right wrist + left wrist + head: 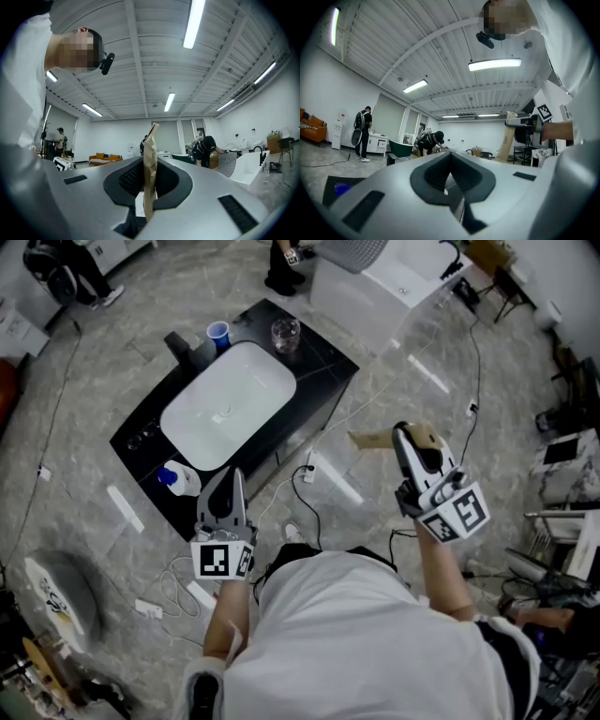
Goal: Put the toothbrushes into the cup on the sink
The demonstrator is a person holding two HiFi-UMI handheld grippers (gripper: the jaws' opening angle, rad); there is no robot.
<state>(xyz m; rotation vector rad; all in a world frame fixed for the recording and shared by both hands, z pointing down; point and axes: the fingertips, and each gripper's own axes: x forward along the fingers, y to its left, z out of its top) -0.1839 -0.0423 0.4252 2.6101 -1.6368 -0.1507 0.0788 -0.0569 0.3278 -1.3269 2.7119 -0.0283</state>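
Head view: right tool (401,433), right of the sink (234,395), clamps a brown paper packet (368,440); left tool (230,474), before the sink, closed and empty; blue cup (217,334) behind the sink.

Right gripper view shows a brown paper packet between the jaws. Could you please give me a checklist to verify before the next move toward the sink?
1. Grip on the brown paper packet: ok, the right gripper has its jaws shut on it.
2. Packet's contents: cannot tell, the paper hides them.
3. Left gripper free: ok, jaws together, nothing between.
4. Small blue cup upright on the black sink counter: ok.
5. Packet above the cup: not ok, it hangs over the floor, apart from the counter.
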